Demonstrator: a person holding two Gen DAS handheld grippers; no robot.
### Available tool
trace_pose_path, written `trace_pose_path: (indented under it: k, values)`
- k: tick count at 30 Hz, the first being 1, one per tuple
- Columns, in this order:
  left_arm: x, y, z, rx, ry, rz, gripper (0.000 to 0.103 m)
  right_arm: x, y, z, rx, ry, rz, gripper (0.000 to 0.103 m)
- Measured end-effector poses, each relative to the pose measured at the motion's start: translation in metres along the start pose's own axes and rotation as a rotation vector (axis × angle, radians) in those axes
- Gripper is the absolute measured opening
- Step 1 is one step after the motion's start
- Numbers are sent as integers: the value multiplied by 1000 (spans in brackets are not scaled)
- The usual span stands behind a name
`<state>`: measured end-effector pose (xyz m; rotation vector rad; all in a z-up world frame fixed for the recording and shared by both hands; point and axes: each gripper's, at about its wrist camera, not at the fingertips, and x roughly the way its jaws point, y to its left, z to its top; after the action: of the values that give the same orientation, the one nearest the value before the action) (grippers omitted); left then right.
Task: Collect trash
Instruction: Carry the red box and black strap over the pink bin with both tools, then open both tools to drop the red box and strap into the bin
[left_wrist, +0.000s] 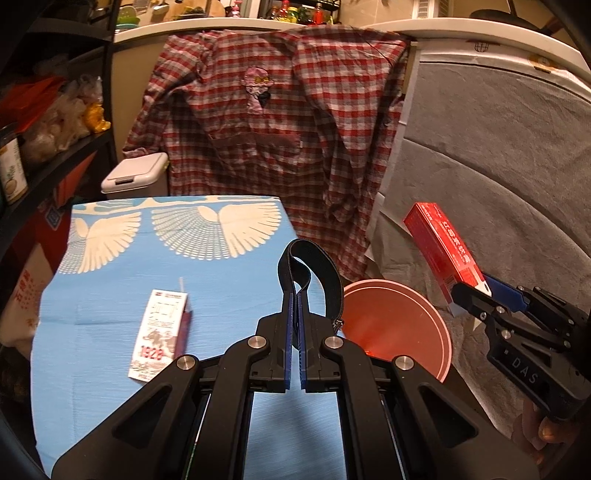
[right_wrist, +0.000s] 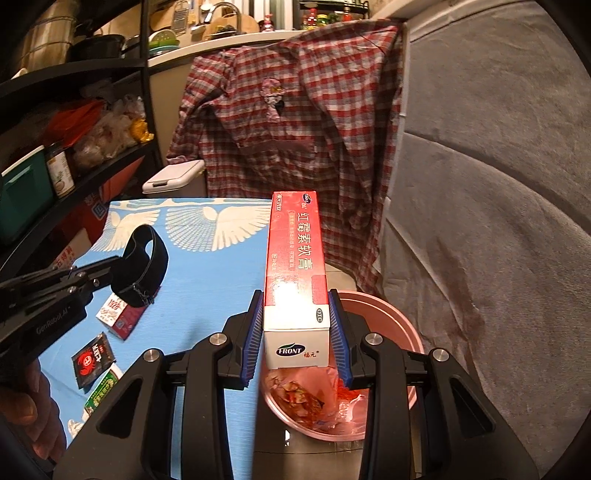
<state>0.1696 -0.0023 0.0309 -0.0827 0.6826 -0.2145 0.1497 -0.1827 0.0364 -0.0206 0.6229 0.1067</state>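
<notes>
My right gripper (right_wrist: 296, 334) is shut on a long red and white ointment box (right_wrist: 295, 266), held above a pink bin (right_wrist: 406, 325) that has wrappers inside. From the left wrist the same red box (left_wrist: 441, 247) hangs right of the pink bin (left_wrist: 439, 332), in the right gripper (left_wrist: 476, 295). My left gripper (left_wrist: 295, 306) is shut on a black elastic strap (left_wrist: 314, 264) that loops above its tips, over the blue tablecloth (left_wrist: 221, 280). A small drink carton (left_wrist: 160, 332) lies on the cloth to its left. Seen from the right wrist, the strap (right_wrist: 146, 266) hangs above that carton (right_wrist: 118, 315).
A black sachet (right_wrist: 92, 360) and a green packet (right_wrist: 103, 391) lie near the cloth's front edge. A plaid shirt (left_wrist: 273, 129) hangs behind the table, beside a white lidded bin (left_wrist: 136, 177). Crowded shelves (left_wrist: 44, 140) stand left, a grey covered surface (right_wrist: 498, 221) right.
</notes>
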Motion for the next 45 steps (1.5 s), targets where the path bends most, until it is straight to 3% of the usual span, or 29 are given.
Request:
trace_pose_path:
  k: [22,38,39,41,45]
  values:
    - [40,-54,3,32,44,-60,3,19,-59,5,92,70,-86,34]
    - [81,-79,-4,31,143,-138,3,34,-74,5,127,116,-101,35]
    - [84,-81,-4,29,150,-144,4,34,-75,5,130,119,-104,37]
    - [87,-82,-5,24,159,-154,19,36,-76,4,134,128,-98,44]
    - [88,-81,-6,17,156,-157,20,35,-76,4,136,126,-100,45]
